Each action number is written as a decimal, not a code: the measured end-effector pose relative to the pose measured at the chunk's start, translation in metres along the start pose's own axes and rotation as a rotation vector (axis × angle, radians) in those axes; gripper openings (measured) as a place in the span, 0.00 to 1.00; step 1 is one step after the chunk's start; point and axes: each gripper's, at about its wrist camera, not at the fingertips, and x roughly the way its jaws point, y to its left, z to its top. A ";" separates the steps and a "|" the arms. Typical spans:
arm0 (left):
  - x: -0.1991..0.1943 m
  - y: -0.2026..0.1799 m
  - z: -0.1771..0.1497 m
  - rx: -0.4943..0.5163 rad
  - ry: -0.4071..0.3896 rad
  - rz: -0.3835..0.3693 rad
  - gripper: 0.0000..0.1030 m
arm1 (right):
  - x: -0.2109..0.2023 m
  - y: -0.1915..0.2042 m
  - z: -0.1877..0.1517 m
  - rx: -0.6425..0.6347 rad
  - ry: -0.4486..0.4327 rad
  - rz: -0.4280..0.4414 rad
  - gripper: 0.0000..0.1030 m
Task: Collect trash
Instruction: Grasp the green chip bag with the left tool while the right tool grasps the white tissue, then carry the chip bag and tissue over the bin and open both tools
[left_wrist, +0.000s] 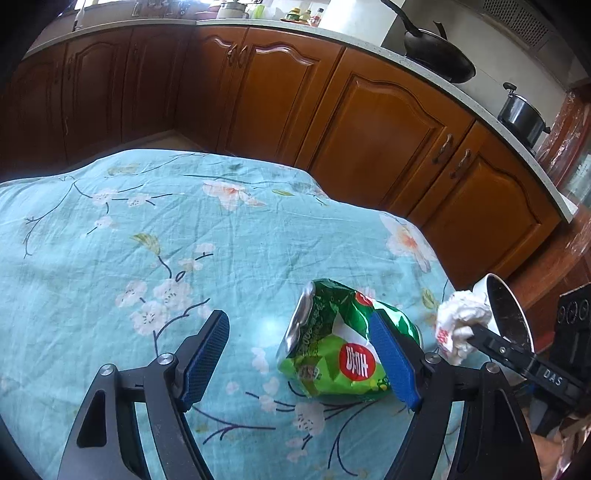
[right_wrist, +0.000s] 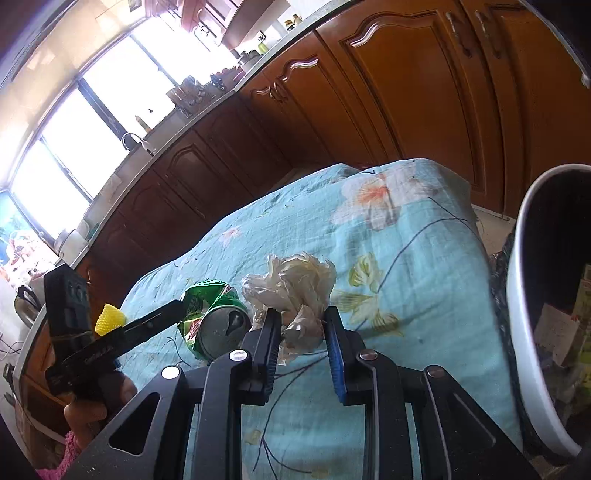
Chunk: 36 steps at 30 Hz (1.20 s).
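The crushed green aluminium can (left_wrist: 343, 343) is straddled by the left gripper (left_wrist: 303, 362), jaws apart. The crumpled white paper wad (right_wrist: 295, 291), near the cloth's edge beside the white-rimmed bin (right_wrist: 524, 295), is clamped in the right gripper (right_wrist: 301, 325).

Left gripper (left_wrist: 303, 363) held wide open beside the crushed can (left_wrist: 343, 339), right gripper (right_wrist: 301, 334) narrowed around the crumpled tissue (right_wrist: 295, 288), both angled downward.

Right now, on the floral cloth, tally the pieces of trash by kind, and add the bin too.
Crushed green can: 1
Crumpled white paper wad: 1
Yellow ridged piece: 1
White bin: 1, off the table's right edge
Total: 4
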 end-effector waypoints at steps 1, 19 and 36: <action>0.005 -0.001 0.001 0.006 0.008 -0.005 0.69 | -0.004 -0.002 -0.002 0.009 -0.006 -0.001 0.24; -0.057 -0.033 -0.071 0.092 0.010 -0.129 0.07 | -0.060 -0.009 -0.033 0.062 -0.083 0.012 0.24; -0.059 -0.041 -0.089 0.102 0.052 -0.017 0.40 | -0.082 -0.002 -0.071 0.066 -0.079 0.012 0.24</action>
